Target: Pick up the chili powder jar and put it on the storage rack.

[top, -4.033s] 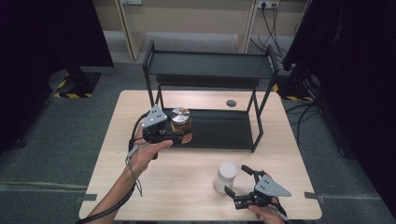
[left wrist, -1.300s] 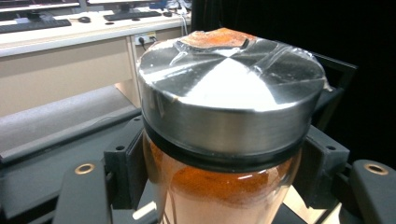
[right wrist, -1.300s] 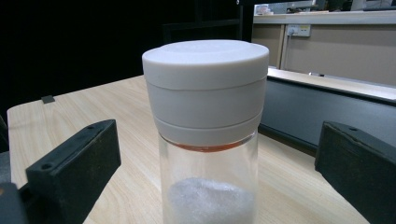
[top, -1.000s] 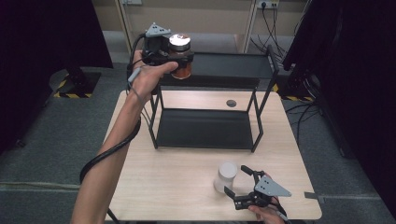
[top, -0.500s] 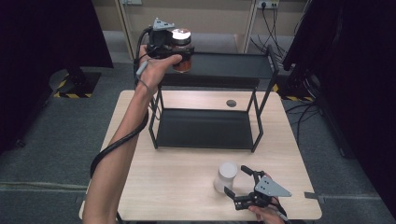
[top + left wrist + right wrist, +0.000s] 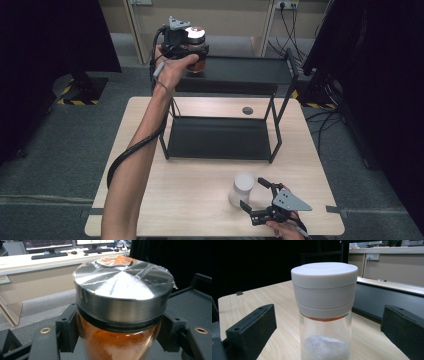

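A glass jar of orange powder (image 6: 196,46) with a silver metal lid (image 6: 123,287) is held at the left end of the black rack's top shelf (image 6: 245,70). My left gripper (image 6: 187,42) is shut on it, its black jaws pressing the jar's sides just under the lid; whether the jar rests on the shelf I cannot tell. Near the table's front edge stands a clear jar with a white cap (image 6: 242,189) (image 6: 325,290) and white grains in the bottom. My right gripper (image 6: 256,199) is open, its jaws wide on either side of that jar without touching it.
The two-level black rack (image 6: 220,137) takes up the middle and back of the wooden table (image 6: 200,200). A round dark grommet (image 6: 247,110) sits in the tabletop behind the lower shelf. Dark curtains flank both sides, and cables lie on the floor at the back right.
My left gripper carried the orange-powder jar up from beside the lower shelf to the top shelf, then a little right and down. The right gripper and white-capped jar stayed still.
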Demonstrator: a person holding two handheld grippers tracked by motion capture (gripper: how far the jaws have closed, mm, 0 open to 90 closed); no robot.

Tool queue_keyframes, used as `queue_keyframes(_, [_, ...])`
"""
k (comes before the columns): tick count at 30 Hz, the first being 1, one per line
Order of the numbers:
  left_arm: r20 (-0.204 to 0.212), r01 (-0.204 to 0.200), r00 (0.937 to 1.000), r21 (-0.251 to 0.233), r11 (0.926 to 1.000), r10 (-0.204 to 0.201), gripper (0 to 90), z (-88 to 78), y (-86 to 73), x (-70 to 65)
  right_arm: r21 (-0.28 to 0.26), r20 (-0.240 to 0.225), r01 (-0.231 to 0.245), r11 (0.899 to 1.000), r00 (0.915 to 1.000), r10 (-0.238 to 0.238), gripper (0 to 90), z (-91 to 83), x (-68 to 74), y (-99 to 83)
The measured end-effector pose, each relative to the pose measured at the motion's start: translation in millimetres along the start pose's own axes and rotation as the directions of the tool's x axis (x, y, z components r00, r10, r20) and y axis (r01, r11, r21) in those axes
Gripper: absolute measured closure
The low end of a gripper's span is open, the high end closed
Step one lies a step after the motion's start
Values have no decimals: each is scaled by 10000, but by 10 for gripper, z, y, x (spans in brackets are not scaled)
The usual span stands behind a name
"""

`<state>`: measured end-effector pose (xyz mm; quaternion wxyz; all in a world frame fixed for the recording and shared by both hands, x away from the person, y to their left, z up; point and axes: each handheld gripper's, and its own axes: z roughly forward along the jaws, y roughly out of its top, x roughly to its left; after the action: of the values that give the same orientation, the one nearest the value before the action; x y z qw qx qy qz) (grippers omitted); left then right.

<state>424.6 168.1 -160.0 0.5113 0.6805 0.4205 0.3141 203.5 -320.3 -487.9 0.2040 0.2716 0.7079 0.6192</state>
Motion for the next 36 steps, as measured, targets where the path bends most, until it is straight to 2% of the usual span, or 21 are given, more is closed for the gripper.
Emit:
queue_keyframes(10, [-134, 89, 9999, -17, 10000, -89, 306, 58, -45, -15, -9, -36, -34, 10000, 10000, 34, 4, 4, -2, -1])
queue_keyframes(18, [-245, 4, 9997, 112, 9999, -1, 306, 78, -74, 5, -2, -64, -30, 10000, 10000, 30, 4, 8, -2, 0])
queue_keyframes(24, [-279, -26, 9996, -16, 10000, 26, 305, 77, -117, 6, 6, -77, -40, 10000, 10000, 40, 4, 10, -2, -2])
queue_keyframes(28, [-201, 112, 9997, -121, 9999, -114, 300, 77, -149, 32, 39, -90, -34, 10000, 10000, 34, 4, 12, 3, -2])
queue_keyframes(31, [-152, 247, 9996, -244, 9994, -251, 204, 65, -174, 51, 24, -96, -38, 10000, 9999, 38, 4, 11, 1, -2])
queue_keyframes(36, [-243, 368, 9990, -440, 9984, -379, 108, 42, -218, 49, 35, -101, -17, 10000, 9999, 17, 4, 14, 5, -2])
